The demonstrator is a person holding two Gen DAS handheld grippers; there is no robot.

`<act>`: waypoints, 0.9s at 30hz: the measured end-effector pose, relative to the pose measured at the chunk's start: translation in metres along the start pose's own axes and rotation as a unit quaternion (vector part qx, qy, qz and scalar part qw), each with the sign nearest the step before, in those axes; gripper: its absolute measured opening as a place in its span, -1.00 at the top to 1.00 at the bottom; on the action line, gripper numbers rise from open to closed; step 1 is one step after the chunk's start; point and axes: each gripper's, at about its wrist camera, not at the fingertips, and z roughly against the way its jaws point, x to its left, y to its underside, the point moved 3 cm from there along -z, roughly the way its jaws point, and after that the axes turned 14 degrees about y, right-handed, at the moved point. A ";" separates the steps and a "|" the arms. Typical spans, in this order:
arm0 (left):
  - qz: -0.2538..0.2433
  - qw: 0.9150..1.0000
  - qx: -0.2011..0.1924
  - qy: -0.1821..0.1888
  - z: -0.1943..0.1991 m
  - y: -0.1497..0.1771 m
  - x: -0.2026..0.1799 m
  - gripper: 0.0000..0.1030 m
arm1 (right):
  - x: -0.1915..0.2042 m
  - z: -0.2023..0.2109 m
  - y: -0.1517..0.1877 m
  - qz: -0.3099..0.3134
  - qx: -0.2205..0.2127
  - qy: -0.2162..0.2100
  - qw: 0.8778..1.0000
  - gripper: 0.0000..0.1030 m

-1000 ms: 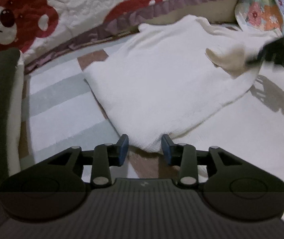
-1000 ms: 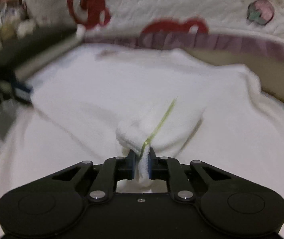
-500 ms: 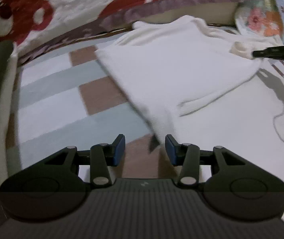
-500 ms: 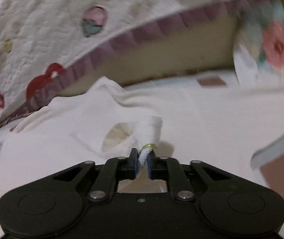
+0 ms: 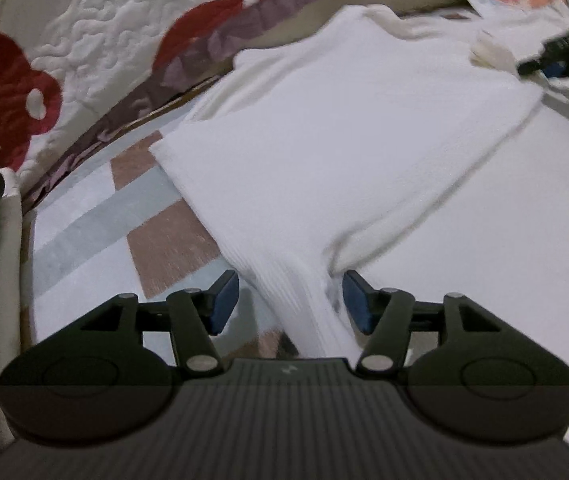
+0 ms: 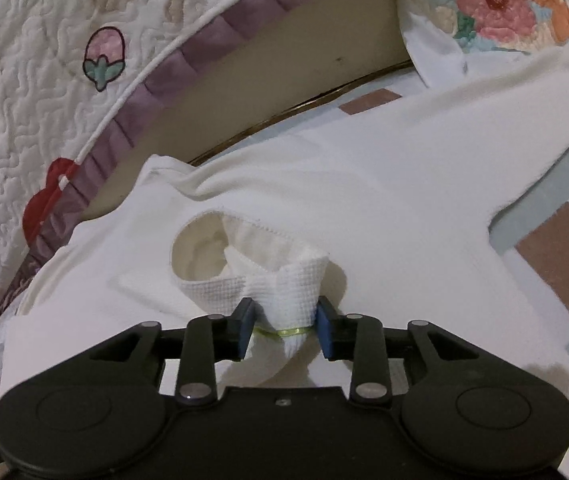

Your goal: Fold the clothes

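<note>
White knit top (image 5: 348,140) lies spread on the bed (image 5: 84,232), over a sheet of pale blue and brown checks, close to the quilted bed edge with red bear print (image 5: 0,92). Body panel mostly flat. One long ribbed part, a sleeve or hem corner by the look, runs down toward the left gripper (image 5: 290,300).

Left gripper: fingers spread wide, blue pads well apart. The ribbed strip passes between them, nearer the right-hand pad; whether it touches is not clear. No grasp here.

Right gripper (image 6: 284,322): fingers partly apart, a bunched cuff (image 6: 280,292) of waffle-knit between them, with a thin yellow-green band round the cloth at pad level. Pads sit at or just beside the bunch; it looks like a loose hold or a letting-go, which one I cannot tell. The cuff rests on the body panel, near an open sleeve or neck hole (image 6: 200,252). From the left view, the right gripper (image 5: 556,58) sits at the far side of the top.

Judgement: mid-fold, sleeves being handled. The right side fits either a sleeve just laid inward or one about to be lifted. The left strip lies in the gap, so a pinch there needs the fingers to shut squarely on the ribbing, low, without catching the sheet beneath.
</note>
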 end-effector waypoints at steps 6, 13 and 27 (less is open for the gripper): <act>0.007 0.999 -0.017 -0.032 0.011 0.015 0.009 0.87 | -0.001 0.003 0.001 0.018 0.003 -0.006 1.000 0.17; 0.083 0.995 -0.036 -0.039 0.022 0.034 0.022 0.88 | -0.013 0.016 0.004 0.059 0.018 0.014 0.998 0.17; 0.216 0.969 -0.084 0.081 0.058 0.014 0.083 0.07 | -0.028 0.015 -0.035 0.051 -0.005 -0.045 0.998 -0.07</act>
